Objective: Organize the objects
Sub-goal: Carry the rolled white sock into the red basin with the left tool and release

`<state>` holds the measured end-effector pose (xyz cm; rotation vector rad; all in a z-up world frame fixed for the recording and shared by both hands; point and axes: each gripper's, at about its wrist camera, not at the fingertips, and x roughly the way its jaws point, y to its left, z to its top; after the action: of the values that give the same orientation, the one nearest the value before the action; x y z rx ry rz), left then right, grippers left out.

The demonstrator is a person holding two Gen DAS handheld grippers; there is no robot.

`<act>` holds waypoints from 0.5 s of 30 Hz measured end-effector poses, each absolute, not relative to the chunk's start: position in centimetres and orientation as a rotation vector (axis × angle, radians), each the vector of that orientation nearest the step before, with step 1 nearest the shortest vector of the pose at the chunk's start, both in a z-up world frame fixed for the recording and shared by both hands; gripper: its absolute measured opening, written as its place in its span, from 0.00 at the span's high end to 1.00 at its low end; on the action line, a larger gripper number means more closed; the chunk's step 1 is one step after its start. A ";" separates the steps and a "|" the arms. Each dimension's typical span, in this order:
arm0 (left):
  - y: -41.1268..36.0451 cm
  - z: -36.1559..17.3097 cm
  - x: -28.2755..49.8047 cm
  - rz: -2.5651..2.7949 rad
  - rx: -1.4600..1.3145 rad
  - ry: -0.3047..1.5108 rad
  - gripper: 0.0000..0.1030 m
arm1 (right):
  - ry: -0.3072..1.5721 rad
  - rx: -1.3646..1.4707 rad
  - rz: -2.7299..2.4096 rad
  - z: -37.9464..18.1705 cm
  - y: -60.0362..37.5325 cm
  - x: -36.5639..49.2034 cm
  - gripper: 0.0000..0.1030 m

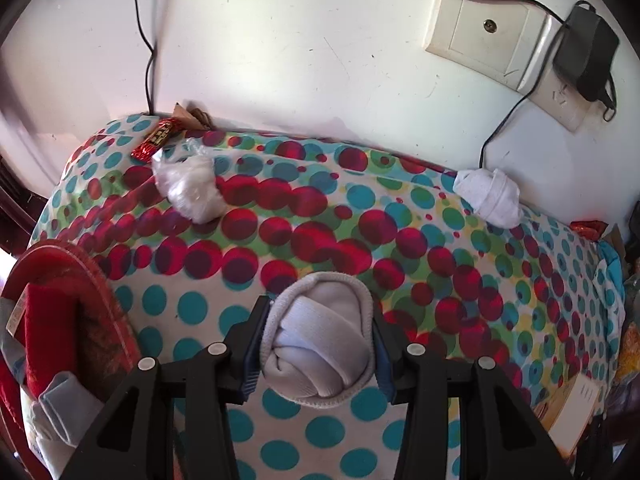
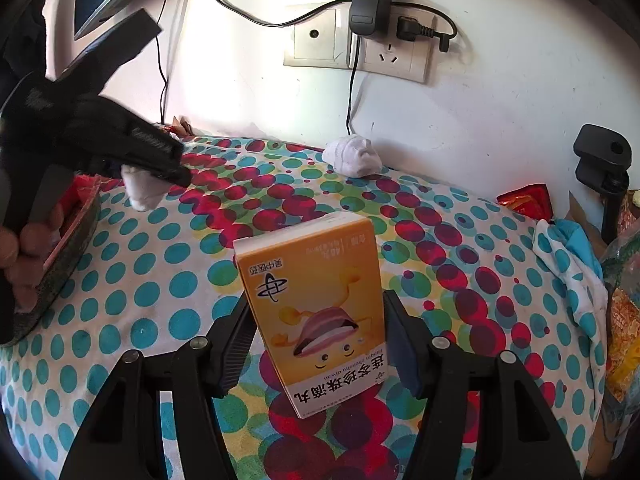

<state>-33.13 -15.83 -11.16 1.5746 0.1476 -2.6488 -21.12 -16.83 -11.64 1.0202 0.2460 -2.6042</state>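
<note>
My left gripper point(image 1: 318, 336) is shut on a rolled grey-white sock ball point(image 1: 320, 340), held above the polka-dot cloth point(image 1: 304, 224). The same gripper shows in the right wrist view point(image 2: 160, 160) at the left, with the sock point(image 2: 142, 186) in it, over a red basket point(image 2: 72, 236). My right gripper point(image 2: 316, 336) is shut on an upside-down orange medicine box point(image 2: 316, 312). A white sock ball point(image 1: 490, 196) lies by the wall, also in the right wrist view point(image 2: 354, 156). A plastic-wrapped white bundle point(image 1: 190, 186) lies at the far left.
The red basket point(image 1: 100, 280) at the left holds red and grey cloth items. A red snack packet point(image 1: 158, 138) lies at the back left. A wall socket plate point(image 2: 396, 58) with a black adapter point(image 2: 370, 2) and cables is above. Clutter and a black clamp point(image 2: 604, 160) stand at the right.
</note>
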 end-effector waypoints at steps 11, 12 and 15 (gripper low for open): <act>-16.4 -10.7 -30.1 -2.654 1.579 0.143 0.55 | 0.236 1.012 -2.606 -11.6 -16.8 -21.2 0.44; -16.4 -10.7 -29.8 -2.657 1.578 0.145 0.55 | 0.230 1.010 -2.606 -11.6 -16.6 -21.3 0.44; -16.3 -10.5 -29.1 -2.664 1.580 0.137 0.55 | 0.231 1.007 -2.613 -11.6 -16.4 -21.4 0.44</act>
<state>-29.06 -16.29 -10.55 1.5803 0.1370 -2.6638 -21.38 -16.37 -11.60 1.0071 0.2306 -2.6125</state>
